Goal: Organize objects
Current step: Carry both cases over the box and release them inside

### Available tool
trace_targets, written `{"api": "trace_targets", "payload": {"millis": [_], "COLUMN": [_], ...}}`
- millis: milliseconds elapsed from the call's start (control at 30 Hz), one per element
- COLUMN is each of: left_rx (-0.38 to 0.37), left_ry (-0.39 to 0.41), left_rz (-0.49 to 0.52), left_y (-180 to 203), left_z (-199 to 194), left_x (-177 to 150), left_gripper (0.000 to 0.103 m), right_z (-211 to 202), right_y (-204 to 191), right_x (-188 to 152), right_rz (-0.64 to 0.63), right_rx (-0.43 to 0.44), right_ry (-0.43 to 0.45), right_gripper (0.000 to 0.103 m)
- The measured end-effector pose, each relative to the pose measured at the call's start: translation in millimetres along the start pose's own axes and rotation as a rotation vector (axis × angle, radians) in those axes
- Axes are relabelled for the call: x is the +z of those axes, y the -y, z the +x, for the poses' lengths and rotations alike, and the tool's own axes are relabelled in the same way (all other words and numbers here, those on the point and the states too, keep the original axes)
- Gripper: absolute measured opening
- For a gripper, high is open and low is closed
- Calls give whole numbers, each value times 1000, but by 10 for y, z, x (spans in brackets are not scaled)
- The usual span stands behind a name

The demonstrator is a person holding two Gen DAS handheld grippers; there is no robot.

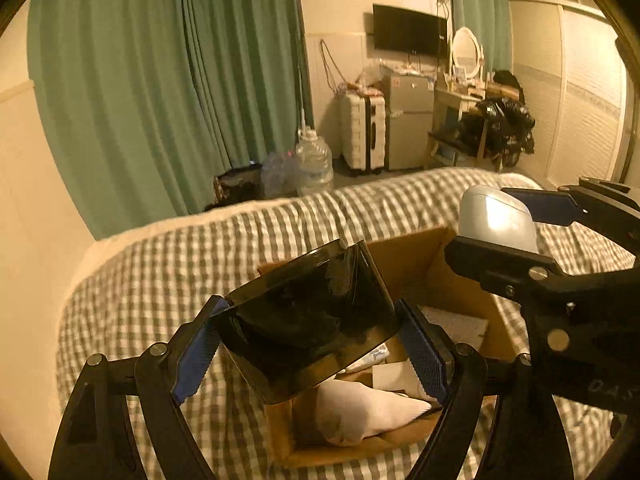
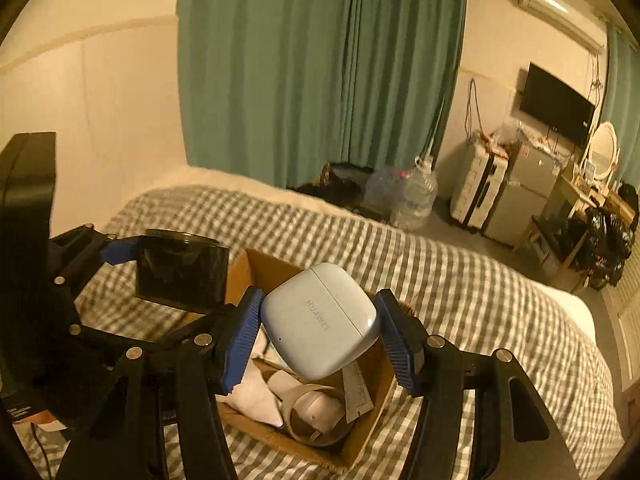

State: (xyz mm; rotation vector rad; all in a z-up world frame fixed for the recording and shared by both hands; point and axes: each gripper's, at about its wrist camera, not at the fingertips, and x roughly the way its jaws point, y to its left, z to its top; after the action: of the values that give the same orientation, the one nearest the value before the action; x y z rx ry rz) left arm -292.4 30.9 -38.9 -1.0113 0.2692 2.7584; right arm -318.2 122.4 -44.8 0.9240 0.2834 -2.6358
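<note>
My left gripper is shut on a dark, glossy black box and holds it above the near left corner of an open cardboard box on the bed. It also shows in the right wrist view. My right gripper is shut on a pale blue Huawei earbud case and holds it above the cardboard box. The case also shows in the left wrist view. Inside the box lie white cloth, a tape roll and paper.
The bed has a grey-and-white checked cover. Beyond it are green curtains, water jugs, a white suitcase, a small fridge, a wall TV and a dressing table with a chair of dark clothes.
</note>
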Motion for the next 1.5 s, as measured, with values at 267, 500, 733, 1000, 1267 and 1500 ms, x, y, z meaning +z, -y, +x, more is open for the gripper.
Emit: {"api": "trace_targets", "payload": {"millis": [267,500,733,1000,1267,1500], "left_rx": [-37,-50,-59,-71,-30,15], "left_ry": [-68,-120,-167,-176,-62,58], "left_rz": [0,57,79,36,46,52], "left_y": [14,78,256,250,320,357], "left_z": [549,824,969,878,199,-570], "left_x": [-114,-175,-211,-189,35,259], "left_gripper": [86,86,86,94,100,102], "right_z": [707,1098,1242,1051,417,-480], "right_y": [191,300,323,361,467,474], "right_x": [-207,-371,-491,-475,-275,-11], "right_rz": [46,61,96,129,169,161], "right_rx": [12,13,31,35,0,-55], "right_ry": [-97,-158,-186,-152,-49,85], "right_gripper": [57,57,58,76,97,99]}}
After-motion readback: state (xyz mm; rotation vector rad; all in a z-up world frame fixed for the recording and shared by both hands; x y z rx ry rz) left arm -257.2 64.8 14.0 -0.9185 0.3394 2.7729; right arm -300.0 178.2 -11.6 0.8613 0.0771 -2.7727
